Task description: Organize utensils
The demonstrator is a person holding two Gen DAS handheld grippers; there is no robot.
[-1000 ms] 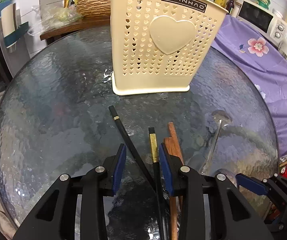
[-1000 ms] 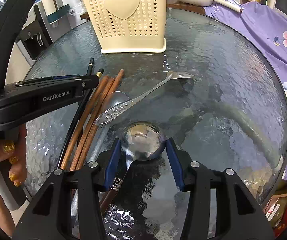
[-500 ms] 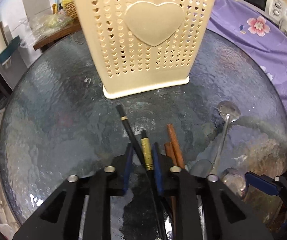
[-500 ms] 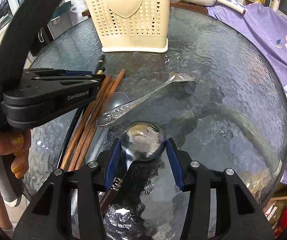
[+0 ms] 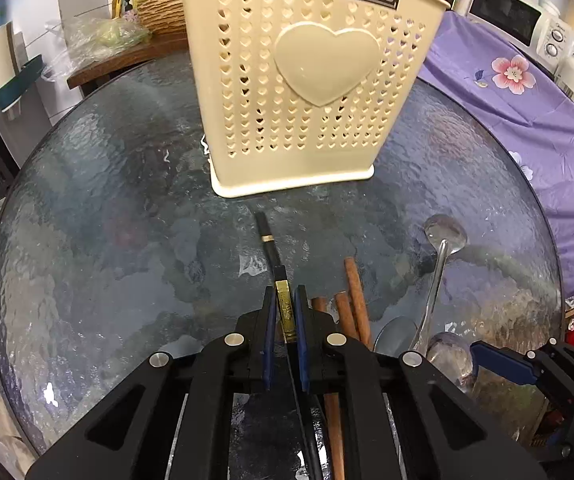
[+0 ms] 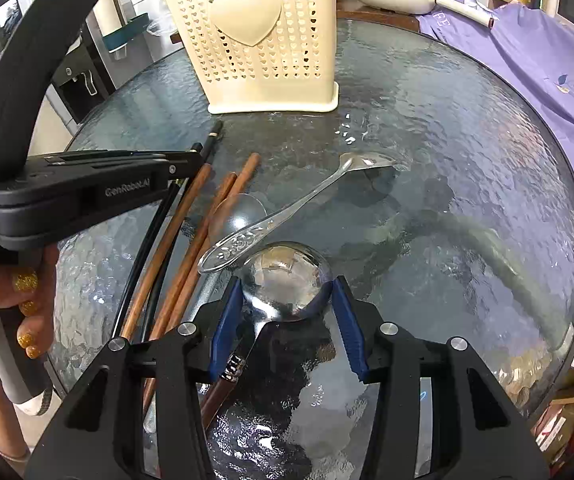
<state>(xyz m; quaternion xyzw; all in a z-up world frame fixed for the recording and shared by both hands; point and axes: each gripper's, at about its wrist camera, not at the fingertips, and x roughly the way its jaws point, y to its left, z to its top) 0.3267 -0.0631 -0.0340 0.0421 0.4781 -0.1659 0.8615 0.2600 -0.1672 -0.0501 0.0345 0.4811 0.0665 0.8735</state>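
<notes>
The left wrist view looks straight down the left gripper (image 5: 286, 312), whose blue pads (image 5: 270, 320) are pressed together on the black chopsticks (image 5: 268, 240), clamping the gold-banded section of one. From this angle the second black stick runs so close that I cannot tell whether both are pinched. The right wrist view shows what that view hides: the left gripper (image 6: 191, 160) from the side, the person's hand (image 6: 11, 300) wrapped round its handle, and the full length of the black chopsticks (image 6: 159, 236) trailing back toward the near left.

The right gripper (image 6: 287, 308) has its jaws partly apart, its blue pads touching either side of the round steel bowl of a ladle (image 6: 285, 284) with a brown handle, which lies on the glass table (image 6: 467, 160).

The black chopsticks are slim, with gold bands near their far tips, pointing toward the cream utensil holder (image 5: 307, 92). That holder stands upright at the far side, pierced with small hearts and carrying one large raised heart.

Just right of the black pair lie brown wooden chopsticks (image 6: 191, 248), then an ornate silver spoon (image 6: 299, 208) lying diagonally with its handle touching the ladle bowl. A second metal spoon (image 6: 239, 216) lies partly under it. A purple flowered cloth (image 5: 527, 100) lies to the right.
</notes>
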